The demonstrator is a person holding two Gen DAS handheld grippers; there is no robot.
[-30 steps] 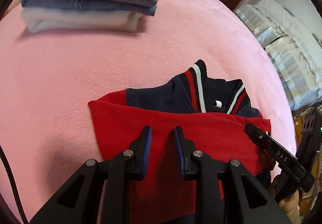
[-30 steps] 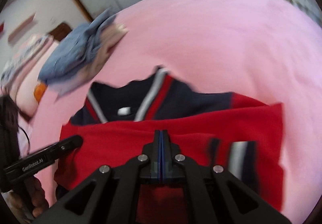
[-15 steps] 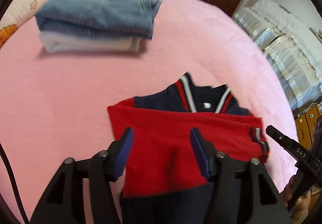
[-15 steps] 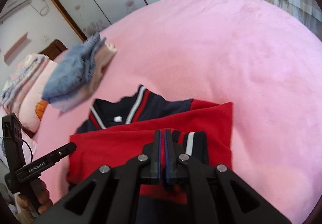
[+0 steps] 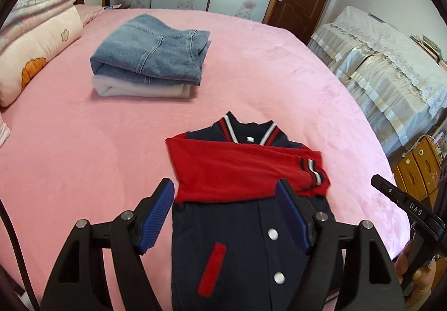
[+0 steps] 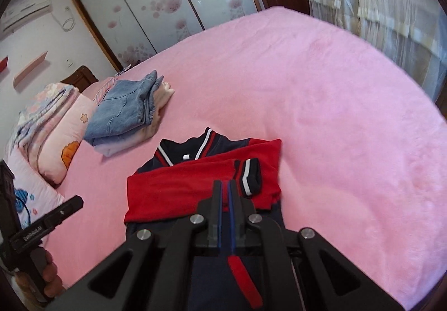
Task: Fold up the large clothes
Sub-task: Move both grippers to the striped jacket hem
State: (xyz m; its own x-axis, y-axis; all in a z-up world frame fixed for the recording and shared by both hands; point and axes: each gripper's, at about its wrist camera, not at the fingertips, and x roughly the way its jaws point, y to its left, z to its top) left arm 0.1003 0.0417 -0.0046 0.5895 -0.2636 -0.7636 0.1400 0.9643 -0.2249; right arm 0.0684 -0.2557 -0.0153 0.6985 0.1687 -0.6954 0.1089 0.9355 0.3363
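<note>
A navy jacket [image 5: 245, 244] with red sleeves [image 5: 237, 168] lies on the pink bed, collar pointing away; both sleeves are folded across the chest. It also shows in the right wrist view [image 6: 195, 188]. My left gripper [image 5: 226, 213] is wide open, empty, above the jacket's navy body. My right gripper [image 6: 225, 193] has its blue pads almost together with a thin gap and nothing between them, above the jacket beside the striped cuff [image 6: 250, 177].
A pile of folded jeans [image 5: 153, 54] on a white garment lies farther up the bed [image 5: 83, 157]. Pillows and a quilt [image 5: 30, 51] sit at the left. Covered furniture [image 5: 391, 68] stands to the right of the bed.
My left gripper has opened wide, let go of the red sleeve and pulled back and up. My right gripper has also drawn back from the sleeve, which now lies flat.
</note>
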